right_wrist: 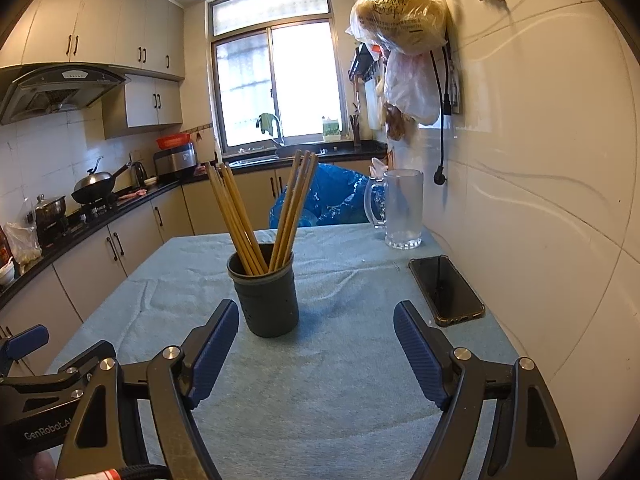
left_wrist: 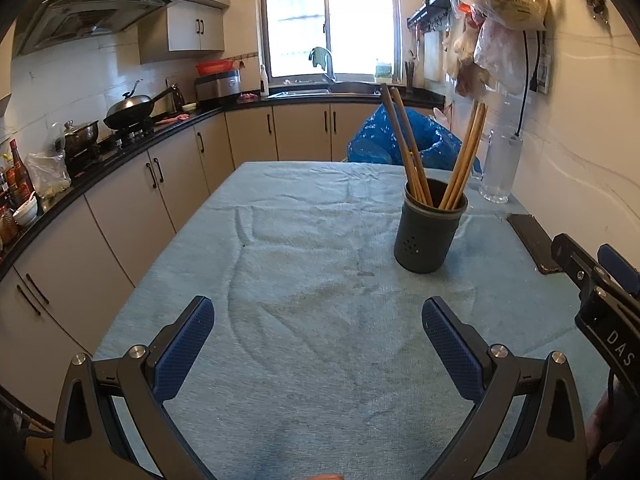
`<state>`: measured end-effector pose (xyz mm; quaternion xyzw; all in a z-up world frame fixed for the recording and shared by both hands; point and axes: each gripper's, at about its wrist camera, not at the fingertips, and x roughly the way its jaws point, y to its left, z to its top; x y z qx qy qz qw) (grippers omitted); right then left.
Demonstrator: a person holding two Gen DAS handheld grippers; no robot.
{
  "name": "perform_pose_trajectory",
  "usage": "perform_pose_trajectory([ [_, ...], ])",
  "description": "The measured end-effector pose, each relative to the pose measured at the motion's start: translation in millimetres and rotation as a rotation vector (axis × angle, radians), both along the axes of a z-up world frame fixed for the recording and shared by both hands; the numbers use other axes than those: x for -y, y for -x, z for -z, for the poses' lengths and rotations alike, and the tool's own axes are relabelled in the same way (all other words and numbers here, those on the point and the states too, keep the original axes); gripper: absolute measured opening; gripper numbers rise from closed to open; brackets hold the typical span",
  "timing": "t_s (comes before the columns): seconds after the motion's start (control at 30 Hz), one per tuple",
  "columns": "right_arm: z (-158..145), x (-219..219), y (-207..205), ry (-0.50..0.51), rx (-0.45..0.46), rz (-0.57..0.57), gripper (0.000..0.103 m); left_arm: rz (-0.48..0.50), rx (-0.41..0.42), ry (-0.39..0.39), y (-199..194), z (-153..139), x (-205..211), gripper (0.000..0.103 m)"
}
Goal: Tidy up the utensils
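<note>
Two hand-held grippers hang low over the table (right_wrist: 340,380), both w/ jaws spread wide and nothing between them. The right hand-held gripper (right_wrist: 316,354) is the nearer one: the cup (right_wrist: 266,294) stands just ahead of it, a bit left of its centre line, nearly in line w/ its left finger. From the left hand-held gripper (left_wrist: 318,346) the same cup (left_wrist: 430,232) sits further ahead and off to the right.

Cup is upright, dark, perforated low on the side. Inside: wooden chopsticks (right_wrist: 256,216) in 2 bunches, one leaning left, one leaning right, splayed in a V; long axes run steeply up, tips well above the rim. No loose utensils visible on the cloth, so the sorting looks about done, tho that's a guess.

Beyond and right of the right hand-held gripper: a phone (right_wrist: 446,290) flat near the wall, then an empty-looking glass mug (right_wrist: 402,210) at the far table edge.
</note>
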<state>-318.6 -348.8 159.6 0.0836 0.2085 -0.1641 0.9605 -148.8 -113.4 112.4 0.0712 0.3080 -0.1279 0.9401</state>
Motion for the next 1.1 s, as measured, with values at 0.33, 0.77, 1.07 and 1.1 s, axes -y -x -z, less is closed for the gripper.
perform_pose_trajectory([
  [0.33, 3.3, 5.8, -3.0, -0.008, -0.012, -0.001, 0.084, 0.006, -0.036, 0.002, -8.0, 6.0, 5.6, 0.103],
  [0.77, 4.8, 4.0, -4.0, -0.009, -0.018, -0.012, 0.084, 0.004, -0.036, 0.005, -9.6, 5.6, 3.4, 0.103],
  [1.07, 8.0, -1.0, -6.4, -0.014, -0.042, -0.033, 0.084, -0.004, -0.032, 0.011, -8.1, 6.5, -1.5, 0.103],
  [1.1, 8.9, -0.8, -7.3, -0.018, -0.050, -0.037, 0.084, 0.001, -0.038, 0.008, -8.6, 6.7, -2.0, 0.103],
])
